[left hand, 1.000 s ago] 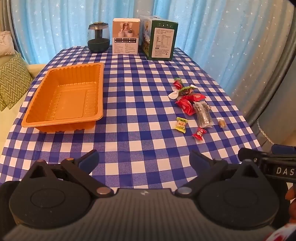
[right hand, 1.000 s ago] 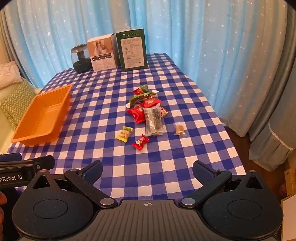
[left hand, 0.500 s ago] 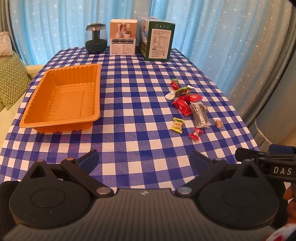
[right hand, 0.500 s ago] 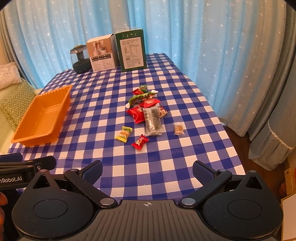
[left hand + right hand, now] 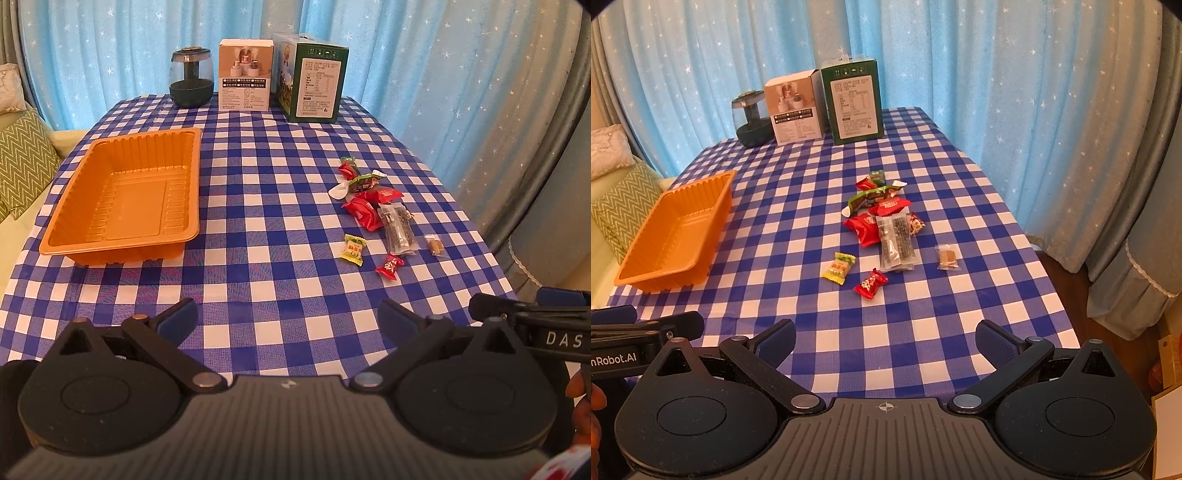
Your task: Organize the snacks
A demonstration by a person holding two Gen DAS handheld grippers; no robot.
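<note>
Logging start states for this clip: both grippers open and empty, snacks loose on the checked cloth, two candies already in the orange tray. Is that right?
Not quite. The orange tray holds nothing; the left wrist view shows its floor bare. The rest stands: the snacks lie loose on the cloth, and the left gripper and right gripper have their jaws apart and empty.

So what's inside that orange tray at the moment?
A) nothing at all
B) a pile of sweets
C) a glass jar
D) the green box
A: the orange tray shows only its bare ribbed bottom, while the sweets all lie loose on the checked cloth to its right, and the green box and glass jar stand at the far end.
</note>
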